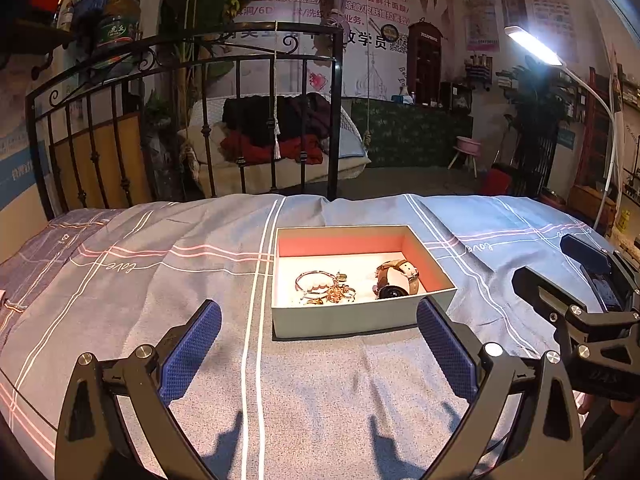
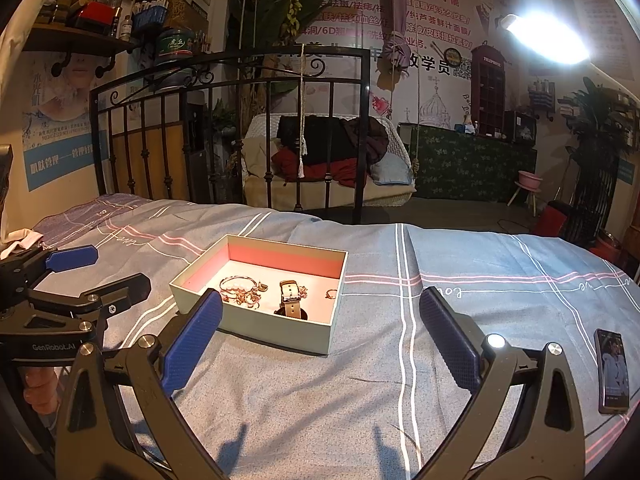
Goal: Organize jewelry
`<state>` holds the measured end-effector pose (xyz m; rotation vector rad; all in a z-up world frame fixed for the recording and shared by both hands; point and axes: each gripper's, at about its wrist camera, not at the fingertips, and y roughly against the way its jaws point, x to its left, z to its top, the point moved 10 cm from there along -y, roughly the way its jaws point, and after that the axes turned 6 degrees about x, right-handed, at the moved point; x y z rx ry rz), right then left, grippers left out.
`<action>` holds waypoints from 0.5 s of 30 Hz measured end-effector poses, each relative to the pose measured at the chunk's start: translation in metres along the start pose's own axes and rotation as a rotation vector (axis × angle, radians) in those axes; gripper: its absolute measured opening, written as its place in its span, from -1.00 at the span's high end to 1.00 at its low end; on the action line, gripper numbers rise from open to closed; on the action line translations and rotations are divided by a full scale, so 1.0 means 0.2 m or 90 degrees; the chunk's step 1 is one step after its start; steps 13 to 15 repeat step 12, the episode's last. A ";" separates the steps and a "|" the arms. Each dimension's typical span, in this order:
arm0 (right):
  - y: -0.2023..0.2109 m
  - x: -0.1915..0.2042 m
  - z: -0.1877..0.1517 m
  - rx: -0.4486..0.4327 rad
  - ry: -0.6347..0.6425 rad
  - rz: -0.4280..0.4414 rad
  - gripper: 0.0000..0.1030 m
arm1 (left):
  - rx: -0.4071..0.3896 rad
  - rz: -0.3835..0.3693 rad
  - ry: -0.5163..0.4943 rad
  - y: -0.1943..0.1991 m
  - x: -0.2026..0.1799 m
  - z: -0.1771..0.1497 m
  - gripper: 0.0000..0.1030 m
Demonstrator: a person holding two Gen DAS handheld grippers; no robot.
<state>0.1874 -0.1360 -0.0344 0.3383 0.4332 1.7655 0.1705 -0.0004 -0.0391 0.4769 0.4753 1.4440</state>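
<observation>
While you hold both claws back from the box [image 1: 362, 312], nothing is gripped: the left claw [image 1: 318, 354] has its blue pads wide apart over bare bedspread [image 1: 160, 280], and the right claw [image 2: 320, 344] is spread just as wide and empty. In the left view the box sits just right of centre, between the pads; in the right view it lies left of centre, with the near corner behind the left-hand pad. All the jewelry seen is already inside it: a bangle [image 1: 316, 282] and a tangle of small gold pieces [image 1: 338, 292] on the left of the box floor, a watch [image 1: 396, 280] on the right. With everything gathered in the open box, the sorting looks close to done. A phone [image 2: 612, 370] lies on the bedspread at the right edge of the right view, well apart from the box.
</observation>
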 end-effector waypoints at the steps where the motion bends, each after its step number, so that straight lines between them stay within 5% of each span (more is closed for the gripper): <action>1: 0.00 0.00 0.00 0.000 0.000 0.001 -0.89 | -0.002 0.001 0.002 0.00 0.00 0.00 -0.87; 15: -0.01 0.00 -0.01 0.003 0.003 0.004 -0.89 | -0.002 0.007 0.007 0.00 0.02 0.00 -0.87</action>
